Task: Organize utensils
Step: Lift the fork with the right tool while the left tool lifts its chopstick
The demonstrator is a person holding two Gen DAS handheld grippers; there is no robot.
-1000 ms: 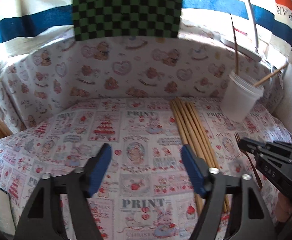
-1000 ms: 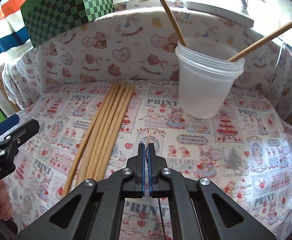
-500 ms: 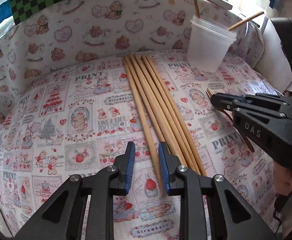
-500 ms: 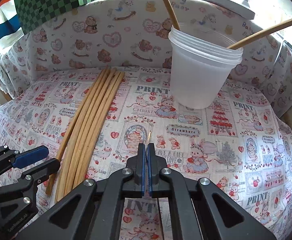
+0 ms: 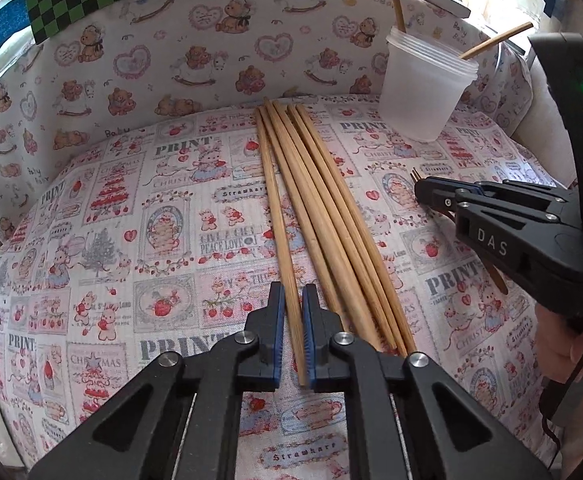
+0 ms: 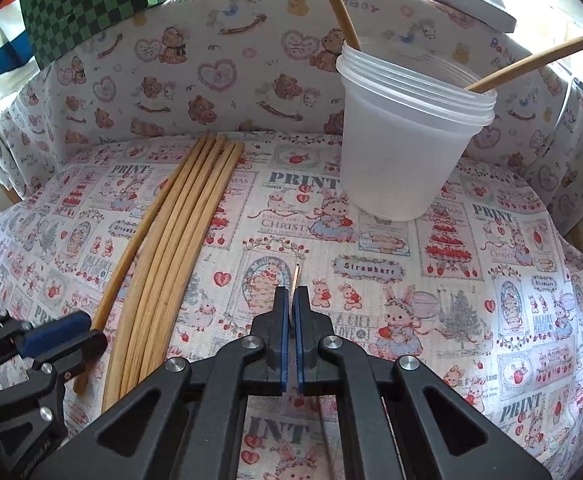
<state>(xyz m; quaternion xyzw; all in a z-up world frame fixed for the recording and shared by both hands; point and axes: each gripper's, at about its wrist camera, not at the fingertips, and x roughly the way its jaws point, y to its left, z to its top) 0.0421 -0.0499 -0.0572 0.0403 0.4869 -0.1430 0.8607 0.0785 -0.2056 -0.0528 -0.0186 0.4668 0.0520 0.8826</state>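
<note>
Several wooden chopsticks (image 5: 323, 216) (image 6: 187, 216) lie side by side on the printed cloth (image 5: 131, 240). My left gripper (image 5: 291, 292) (image 6: 79, 332) is closing its jaws on the near end of the leftmost chopstick (image 5: 275, 208) (image 6: 127, 248), and its blue pads press the stick's sides. My right gripper (image 6: 291, 294) (image 5: 423, 188) is shut on a thin small fork (image 6: 297, 276); the tines (image 5: 414, 174) poke out past the jaws. A clear plastic cup (image 5: 423, 92) (image 6: 403, 152) stands at the back right with two chopsticks leaning in it.
A padded wall in teddy-bear fabric (image 5: 211, 52) curves round the back and sides of the cloth. A green checkered box (image 6: 91, 4) sits on top of it at the left. A hand (image 5: 559, 344) holds the right gripper at the right edge.
My left gripper came down and right to the chopsticks, and its jaws narrowed from wide open onto the leftmost stick. The right gripper stayed shut on the fork, nearly still.
</note>
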